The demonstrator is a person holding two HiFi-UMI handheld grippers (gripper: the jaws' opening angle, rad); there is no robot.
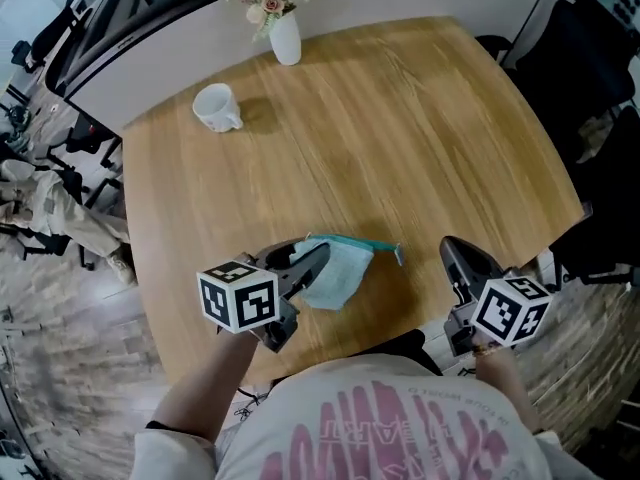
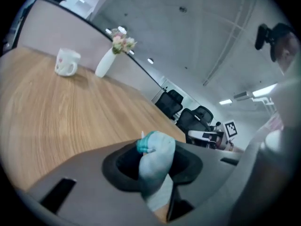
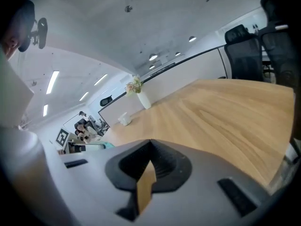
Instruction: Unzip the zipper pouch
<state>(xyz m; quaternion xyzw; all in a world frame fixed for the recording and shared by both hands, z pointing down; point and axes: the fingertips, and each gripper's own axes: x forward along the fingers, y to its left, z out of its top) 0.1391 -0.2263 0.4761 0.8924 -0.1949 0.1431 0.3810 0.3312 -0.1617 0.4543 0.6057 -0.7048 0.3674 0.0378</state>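
Note:
A pale blue zipper pouch (image 1: 342,271) with a teal zipper edge (image 1: 358,241) lies near the front edge of the wooden table (image 1: 420,138). My left gripper (image 1: 316,258) is shut on the pouch's left end. In the left gripper view the pouch (image 2: 157,161) bulges up between the jaws, and its teal corner (image 2: 143,146) shows at the tips of my left gripper (image 2: 155,147). My right gripper (image 1: 456,254) hovers to the right of the pouch, apart from it. In its own view my right gripper (image 3: 150,145) has its jaws together with nothing in them.
A white mug (image 1: 217,107) and a white vase with flowers (image 1: 285,36) stand at the table's far left. Dark office chairs (image 1: 590,58) stand off the table's right side. A person's torso in a white shirt (image 1: 380,418) is at the front edge.

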